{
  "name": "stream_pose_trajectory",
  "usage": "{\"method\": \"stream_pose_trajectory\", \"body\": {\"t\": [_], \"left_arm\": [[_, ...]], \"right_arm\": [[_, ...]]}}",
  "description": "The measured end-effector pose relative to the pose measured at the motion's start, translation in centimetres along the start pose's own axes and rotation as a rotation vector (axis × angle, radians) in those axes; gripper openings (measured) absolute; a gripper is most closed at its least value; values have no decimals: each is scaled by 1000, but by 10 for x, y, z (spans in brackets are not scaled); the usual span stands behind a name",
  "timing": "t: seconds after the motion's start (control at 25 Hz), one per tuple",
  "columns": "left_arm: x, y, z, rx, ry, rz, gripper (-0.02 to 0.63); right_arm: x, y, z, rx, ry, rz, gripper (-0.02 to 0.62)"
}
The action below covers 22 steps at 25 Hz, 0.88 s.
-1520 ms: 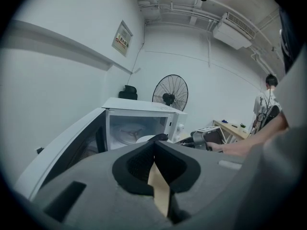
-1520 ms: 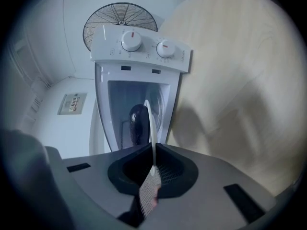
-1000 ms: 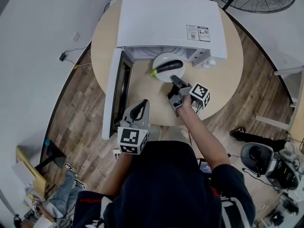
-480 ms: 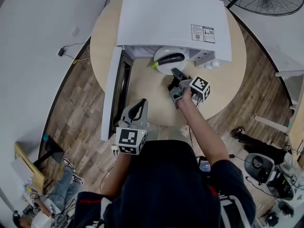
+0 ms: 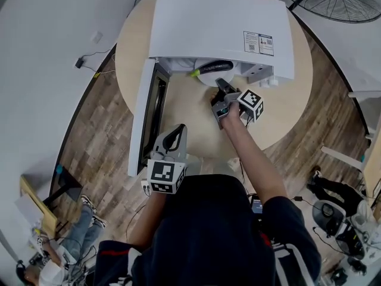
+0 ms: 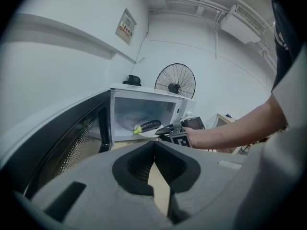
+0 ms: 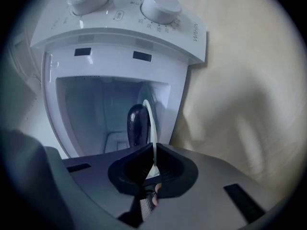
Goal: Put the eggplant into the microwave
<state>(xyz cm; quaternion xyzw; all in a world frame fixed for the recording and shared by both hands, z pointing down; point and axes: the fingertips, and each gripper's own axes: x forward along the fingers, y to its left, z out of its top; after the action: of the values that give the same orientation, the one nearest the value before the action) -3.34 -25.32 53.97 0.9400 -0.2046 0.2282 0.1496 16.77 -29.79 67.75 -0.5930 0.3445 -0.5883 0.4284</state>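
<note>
Dark eggplant (image 5: 215, 68) on white plate (image 7: 152, 140), just past right tongs (image 5: 218, 84) clamped on its rim, left tongs (image 6: 154, 145) together

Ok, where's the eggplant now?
In the head view the eggplant lies on the plate at the microwave's open mouth, just ahead of the right gripper, which grips the plate's near rim.

The eggplant (image 5: 213, 67) on a white plate (image 5: 206, 77) at the mouth of the open microwave (image 5: 214, 22).
The eggplant is dark purple and glossy, with a yellow-green stem end. It lies on its side across the plate, partly inside the cavity, stem toward the door side. The white microwave stands on the round worktop (image 5: 280, 118) with its door (image 5: 146, 115) swung wide open on the person's left and two dials (image 7: 160, 4) on its panel.
</note>
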Motion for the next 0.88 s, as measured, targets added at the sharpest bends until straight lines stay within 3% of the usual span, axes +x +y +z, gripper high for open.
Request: {"method": "stream_pose_trajectory", "body": {"t": [0.88], "left_arm": [[1, -2, 0, 8, 11, 11, 14]], "right_arm": [[25, 6, 4, 39, -15, 23, 20]]}}
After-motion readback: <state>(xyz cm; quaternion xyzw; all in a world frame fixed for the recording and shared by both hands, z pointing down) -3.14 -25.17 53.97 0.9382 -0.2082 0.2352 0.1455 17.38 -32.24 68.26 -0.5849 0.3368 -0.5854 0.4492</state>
